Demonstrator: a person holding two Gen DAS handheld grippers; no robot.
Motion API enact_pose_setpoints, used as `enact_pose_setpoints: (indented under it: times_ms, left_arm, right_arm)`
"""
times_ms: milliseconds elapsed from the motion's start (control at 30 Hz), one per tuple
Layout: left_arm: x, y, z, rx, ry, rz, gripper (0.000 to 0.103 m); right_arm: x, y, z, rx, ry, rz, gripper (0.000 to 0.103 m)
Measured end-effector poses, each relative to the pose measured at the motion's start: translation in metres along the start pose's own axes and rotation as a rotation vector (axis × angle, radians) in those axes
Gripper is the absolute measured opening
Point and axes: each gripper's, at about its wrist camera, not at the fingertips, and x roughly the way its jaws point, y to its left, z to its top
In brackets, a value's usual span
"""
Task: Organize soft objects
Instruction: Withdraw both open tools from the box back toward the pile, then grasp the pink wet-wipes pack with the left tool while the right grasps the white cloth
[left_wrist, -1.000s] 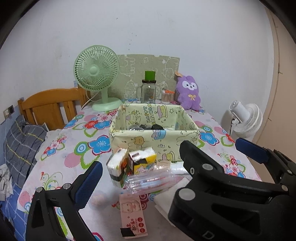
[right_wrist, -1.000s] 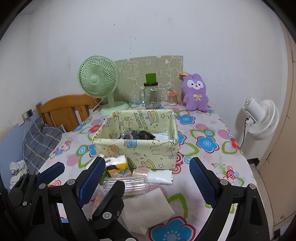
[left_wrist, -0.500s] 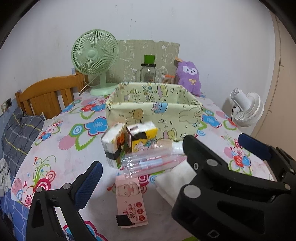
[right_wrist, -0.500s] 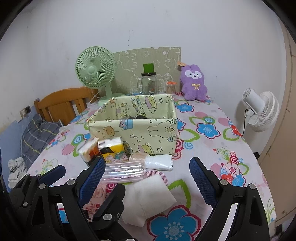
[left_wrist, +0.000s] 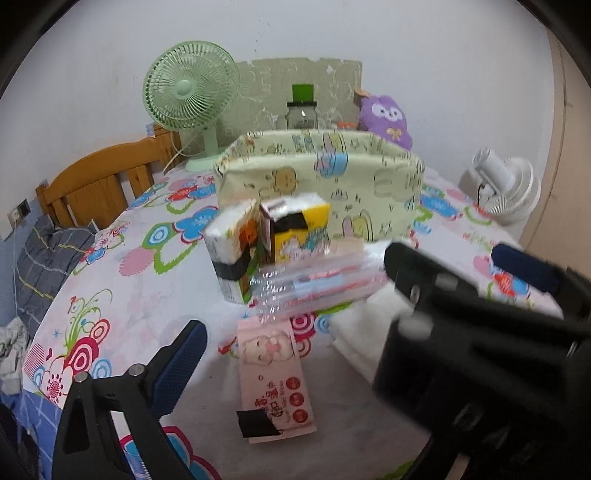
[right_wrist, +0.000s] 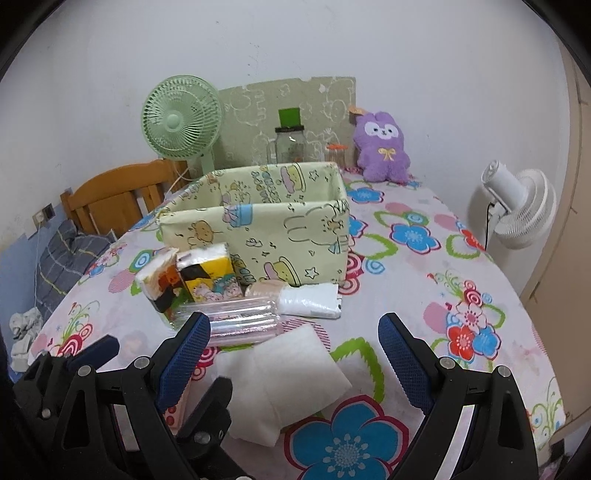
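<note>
On the flowered tablecloth (right_wrist: 424, 280), in front of a pale green fabric bin (right_wrist: 266, 236) printed with cartoon animals, lies a loose cluster of soft packets. Two small tissue packs, a white one with an orange print (left_wrist: 231, 247) and a yellow one (left_wrist: 295, 230), stand side by side just before the bin's front wall, each banded with black tape. A clear plastic sleeve with pink and blue contents (left_wrist: 317, 286) lies across in front of them, and a flat pink packet with a cartoon face (left_wrist: 275, 373) lies nearer the camera. Folded white cloths (right_wrist: 291, 373) sit just below the right gripper (right_wrist: 291, 365), with a white wrapped pack (right_wrist: 310, 301) beyond them, near the bin's corner. The right gripper's jaws stand wide apart and hold nothing. The left gripper (left_wrist: 354, 314) has just narrowed its jaws slightly, yet they are still wide and empty above the pink packet. At the back of the table stand a green fan (right_wrist: 183, 122), a glass jar (right_wrist: 290, 144) and a purple plush (right_wrist: 382, 147).
</note>
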Motion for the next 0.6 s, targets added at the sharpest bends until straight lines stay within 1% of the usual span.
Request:
enact_pose_setpoints:
  times_ms: [100, 233, 267, 367, 400, 433, 467, 533, 600]
  left_arm:
    - [0.006, 0.005, -0.003, -0.014, 0.028, -0.020, 0.091]
    - [0.012, 0.015, -0.004, -0.047, 0.047, -0.022, 0.084]
    - [0.014, 0.017, -0.004, -0.054, 0.053, -0.022, 0.081]
    - [0.021, 0.023, -0.006, -0.067, 0.084, -0.014, 0.068]
    - [0.025, 0.025, -0.008, -0.071, 0.102, -0.018, 0.065]
    - [0.027, 0.026, -0.009, -0.075, 0.113, -0.022, 0.060]
    - [0.027, 0.026, -0.009, -0.072, 0.103, -0.019, 0.058]
    - [0.027, 0.026, -0.009, -0.069, 0.108, -0.022, 0.055]
    - [0.027, 0.028, -0.009, -0.072, 0.106, -0.017, 0.046]
  right_arm:
    - [0.005, -0.002, 0.000, 0.007, 0.012, 0.000, 0.094]
    - [0.012, -0.001, -0.002, 0.000, 0.026, -0.003, 0.094]
    - [0.014, 0.000, -0.003, -0.001, 0.033, 0.000, 0.094]
    - [0.017, 0.001, -0.005, 0.004, 0.038, 0.010, 0.094]
    - [0.017, 0.001, -0.005, 0.009, 0.034, 0.013, 0.094]
    - [0.018, 0.002, -0.005, 0.008, 0.035, 0.015, 0.094]
    - [0.019, 0.003, -0.005, 0.002, 0.039, 0.017, 0.094]
    - [0.021, 0.005, -0.006, -0.007, 0.040, 0.019, 0.094]
    - [0.023, 0.007, -0.007, -0.013, 0.047, 0.017, 0.094]
